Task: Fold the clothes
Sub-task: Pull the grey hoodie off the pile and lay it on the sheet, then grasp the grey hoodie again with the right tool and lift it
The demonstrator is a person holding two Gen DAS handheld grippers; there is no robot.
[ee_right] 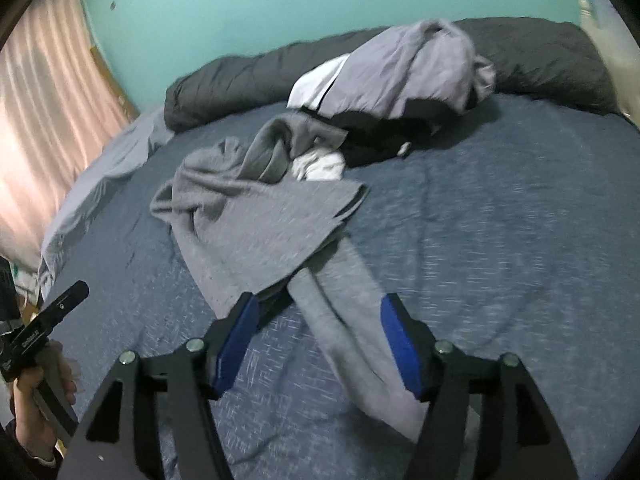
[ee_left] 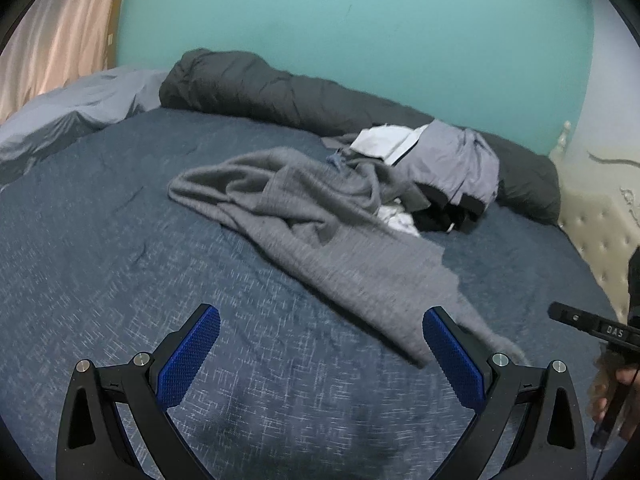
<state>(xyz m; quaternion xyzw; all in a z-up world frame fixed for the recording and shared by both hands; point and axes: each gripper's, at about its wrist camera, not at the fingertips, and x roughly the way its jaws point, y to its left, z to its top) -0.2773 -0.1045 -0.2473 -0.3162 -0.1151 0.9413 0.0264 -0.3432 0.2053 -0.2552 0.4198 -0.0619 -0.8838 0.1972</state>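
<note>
While both grippers, L (ee_left: 320, 360) & R (ee_right: 316, 344), gape, grey garment (ee_right: 256, 224) lies lengthwise away; end between R jaws

Bedspread (ee_left: 120, 248): dark blue with a fine pale flecked weave. Spread garment (ee_left: 320, 232): heather grey, mottled knit. Heaped clothing behind it: one lilac-grey garment (ee_left: 460, 160) with black cuffs, white cloth (ee_left: 380, 140), and black fabric (ee_right: 380, 136) beneath. Rolled duvet (ee_left: 260, 88) along the wall: charcoal. Pillow (ee_left: 60, 120): pale grey-blue. Wall (ee_left: 360, 20): turquoise. Curtain (ee_right: 48, 100): pale pink. Headboard (ee_left: 592, 220): cream, tufted. Both grippers, left gripper (ee_left: 320, 352) and right gripper (ee_right: 316, 340): black frames with bright blue textured pads.
</note>
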